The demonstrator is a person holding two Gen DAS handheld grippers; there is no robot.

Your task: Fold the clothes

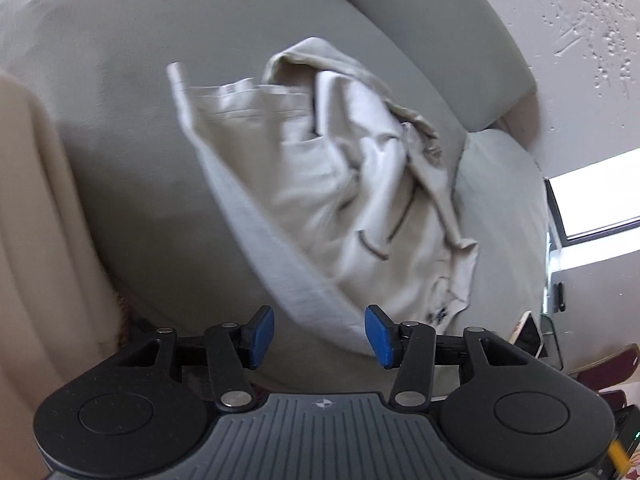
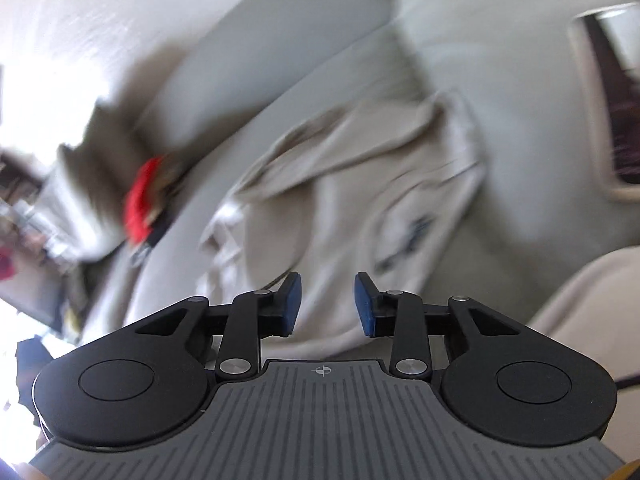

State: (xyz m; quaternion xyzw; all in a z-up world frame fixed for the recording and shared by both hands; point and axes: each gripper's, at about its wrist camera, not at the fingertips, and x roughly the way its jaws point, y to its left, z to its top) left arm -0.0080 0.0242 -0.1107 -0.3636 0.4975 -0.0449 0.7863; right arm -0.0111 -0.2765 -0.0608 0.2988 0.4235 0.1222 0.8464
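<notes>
A crumpled beige garment (image 1: 340,184) lies on the grey sofa (image 1: 132,160), with its ribbed hem nearest the left claw (image 1: 319,336). That claw hangs over the hem, jaws apart and holding nothing. The right claw (image 2: 327,305) is also open and empty above the cloth; its view is blurred, with something red (image 2: 142,196) further back on the sofa
</notes>
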